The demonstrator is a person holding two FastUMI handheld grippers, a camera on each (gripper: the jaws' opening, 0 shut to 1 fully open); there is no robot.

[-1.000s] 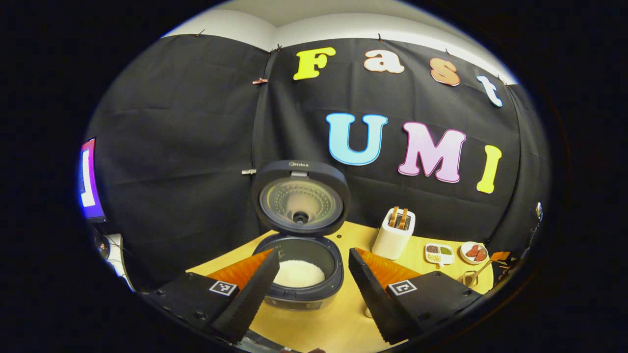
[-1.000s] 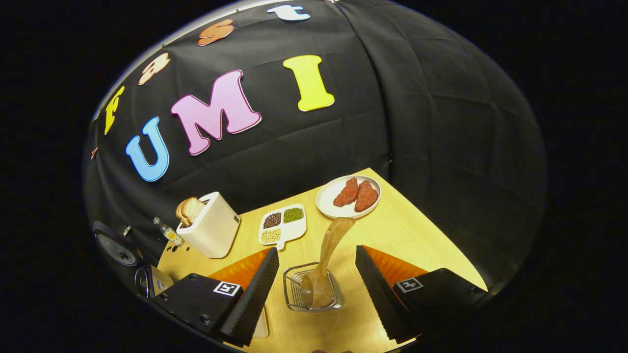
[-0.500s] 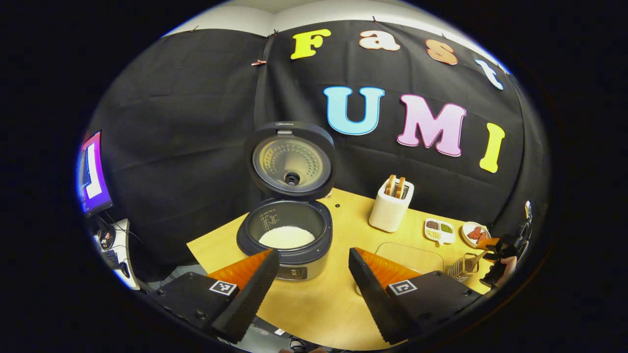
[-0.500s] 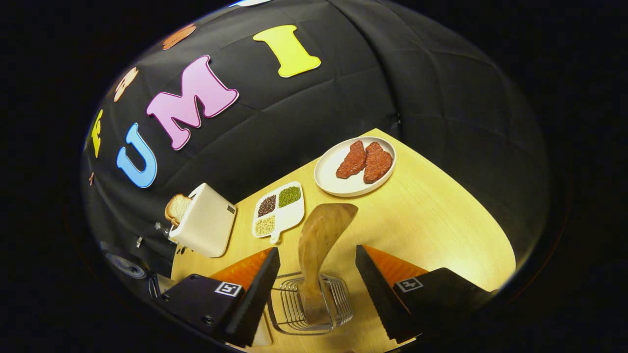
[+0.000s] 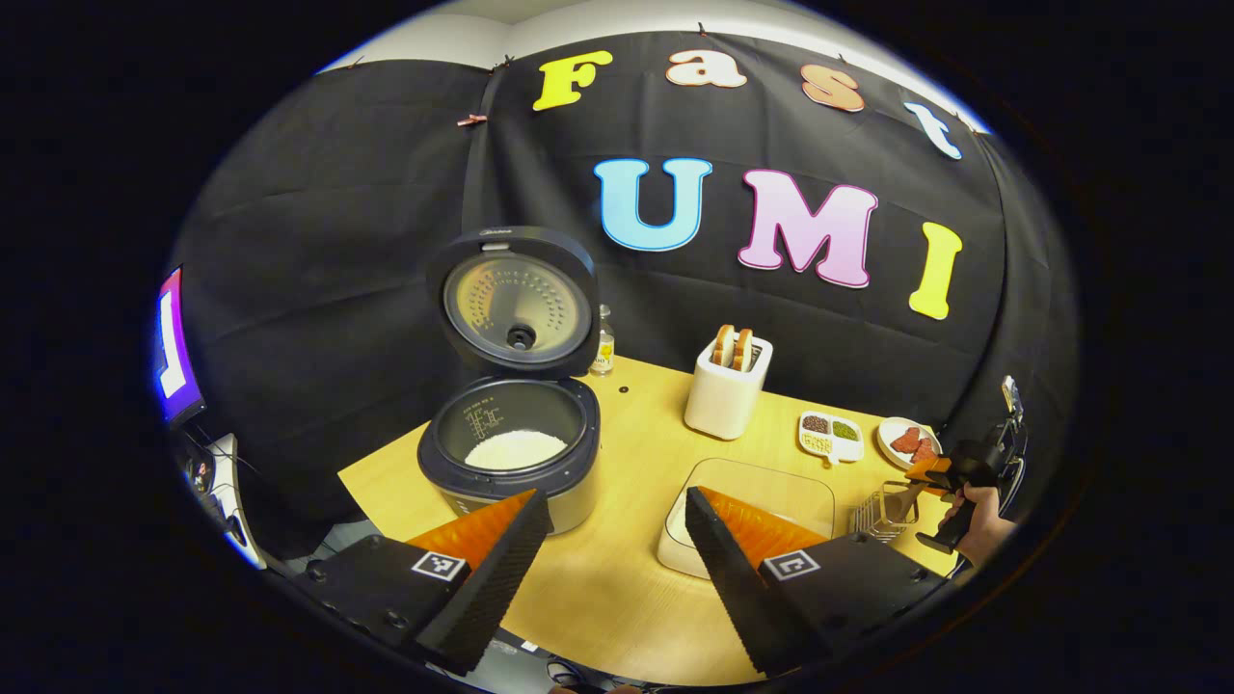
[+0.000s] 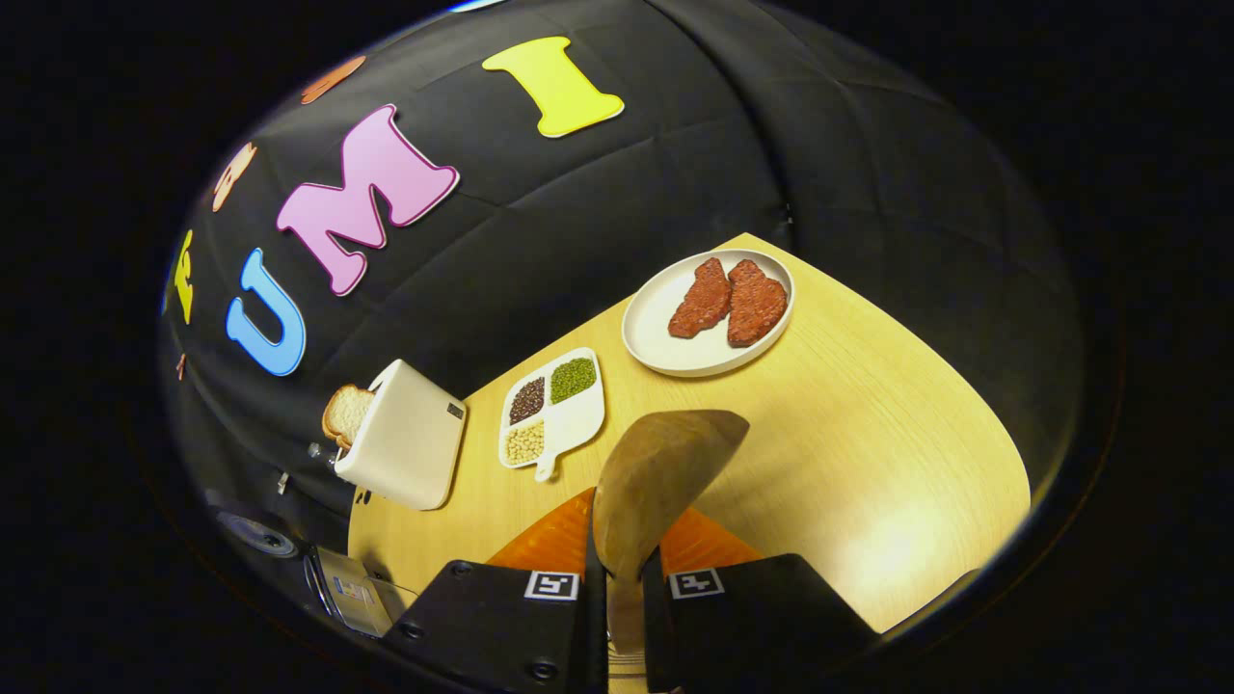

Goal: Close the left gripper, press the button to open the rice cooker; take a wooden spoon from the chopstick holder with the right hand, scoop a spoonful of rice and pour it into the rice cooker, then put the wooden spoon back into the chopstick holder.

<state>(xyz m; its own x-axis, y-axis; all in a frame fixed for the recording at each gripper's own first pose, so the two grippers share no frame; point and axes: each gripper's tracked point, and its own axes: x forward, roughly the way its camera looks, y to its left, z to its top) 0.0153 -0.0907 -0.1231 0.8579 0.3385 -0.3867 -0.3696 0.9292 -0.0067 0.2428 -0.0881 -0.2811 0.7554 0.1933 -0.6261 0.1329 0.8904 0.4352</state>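
**A:** What are the right gripper [image 6: 617, 602]'s fingers doing?

**B:** They are squeezed together on the spoon [image 6: 656, 482]. One finger presses each side of the handle. The wide wooden end sticks up past the tips.

**A:** Can you see that gripper from the other side?

**B:** Yes. In the left gripper view it is far off by the table's right edge, with a hand [image 5: 983, 516] holding it. It sits right over the holder [image 5: 882, 513], a little wire rack. I cannot tell from there if the spoon touches the rack.

**A:** And the left gripper [image 5: 617, 520]?

**B:** Its fingers are wide apart. They hold nothing and touch nothing. They hang over the table's near edge.

**A:** Where is the cooker [image 5: 511, 453]?

**B:** Near the table's left corner. Its lid [image 5: 516, 304] stands straight up, so it is open. There is white rice [image 5: 516, 448] in the bottom of the pot.

**A:** What else is on the table [image 5: 617, 578]?

**B:** A clear tray [image 5: 781, 487] near the front, partly behind the left gripper's right finger. A white toaster [image 5: 725, 390] with bread stands toward the back edge. A small bottle [image 5: 603, 342] stands at the back, just beside the lid. Then a little dish [image 6: 554, 410] with three kinds of beans, and a plate [image 6: 665, 347] with two red pieces of meat near the far right corner.

**A:** And the room?

**B:** Black cloth hangs behind the table. A bright screen [image 5: 174, 347] glows off to the left.
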